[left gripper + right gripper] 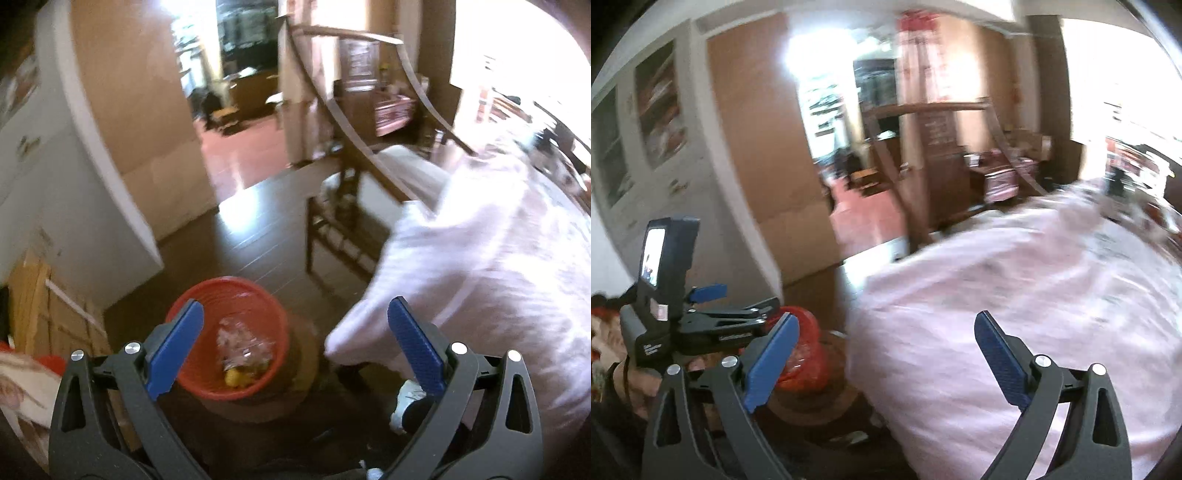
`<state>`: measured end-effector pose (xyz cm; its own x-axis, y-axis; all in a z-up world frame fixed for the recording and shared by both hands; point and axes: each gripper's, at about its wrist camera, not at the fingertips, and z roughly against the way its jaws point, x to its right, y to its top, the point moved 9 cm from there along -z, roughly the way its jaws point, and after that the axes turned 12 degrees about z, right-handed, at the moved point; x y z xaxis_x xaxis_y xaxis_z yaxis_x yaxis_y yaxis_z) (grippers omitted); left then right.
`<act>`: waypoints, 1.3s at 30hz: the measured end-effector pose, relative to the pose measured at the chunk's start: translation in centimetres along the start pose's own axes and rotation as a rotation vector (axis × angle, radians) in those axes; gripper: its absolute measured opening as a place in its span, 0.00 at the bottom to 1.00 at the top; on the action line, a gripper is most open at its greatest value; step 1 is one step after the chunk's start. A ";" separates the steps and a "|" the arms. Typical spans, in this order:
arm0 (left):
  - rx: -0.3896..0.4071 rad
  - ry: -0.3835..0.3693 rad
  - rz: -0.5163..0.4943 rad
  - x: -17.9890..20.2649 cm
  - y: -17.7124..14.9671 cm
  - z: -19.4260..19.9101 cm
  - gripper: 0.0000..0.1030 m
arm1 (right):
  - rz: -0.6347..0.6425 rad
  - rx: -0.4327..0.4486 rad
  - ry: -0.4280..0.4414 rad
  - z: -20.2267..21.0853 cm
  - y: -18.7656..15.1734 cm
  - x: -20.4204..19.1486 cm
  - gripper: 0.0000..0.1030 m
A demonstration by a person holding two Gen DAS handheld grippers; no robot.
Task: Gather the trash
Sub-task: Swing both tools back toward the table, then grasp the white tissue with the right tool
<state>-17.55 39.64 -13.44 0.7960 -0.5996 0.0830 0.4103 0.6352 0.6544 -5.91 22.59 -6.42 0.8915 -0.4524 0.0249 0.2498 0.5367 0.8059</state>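
Observation:
A red bin [227, 339] stands on a low brown stool on the dark floor. Inside it lie a crumpled clear plastic wrapper [240, 343] and a yellow scrap [236, 376]. My left gripper [295, 350] hangs above and just right of the bin, open, with nothing between its blue pads [177, 347]. In the right wrist view my right gripper [886, 362] is open and empty beside the table's edge. The red bin [809, 354] shows partly behind its left finger. The camera unit [665, 258] on the left gripper appears at far left.
A table under a pale pink cloth [498, 258] fills the right side. A wooden chair [343, 221] stands against it. A white cabinet [74, 166] and cardboard [33, 314] are at left. A shoe [406, 406] is by the stool. A doorway [229, 92] lies beyond.

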 end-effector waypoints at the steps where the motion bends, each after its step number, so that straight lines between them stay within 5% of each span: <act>1: 0.006 -0.014 -0.024 1.5 0.0 0.4 0.93 | -0.015 0.005 -0.020 0.9 -0.5 1.2 0.91; 19: 0.046 -0.241 -0.365 25.2 -5.2 5.5 0.93 | -0.305 -0.009 -0.381 13.0 -12.5 19.9 0.91; 39: 0.038 -0.449 -0.561 39.6 -9.2 9.1 0.93 | -0.536 -0.059 -0.648 22.5 -21.7 30.7 0.91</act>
<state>6.16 5.65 -9.33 0.2065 -0.9782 0.0227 0.6813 0.1604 0.7142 7.57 -19.01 -9.87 0.2580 -0.9661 -0.0033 0.6126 0.1609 0.7739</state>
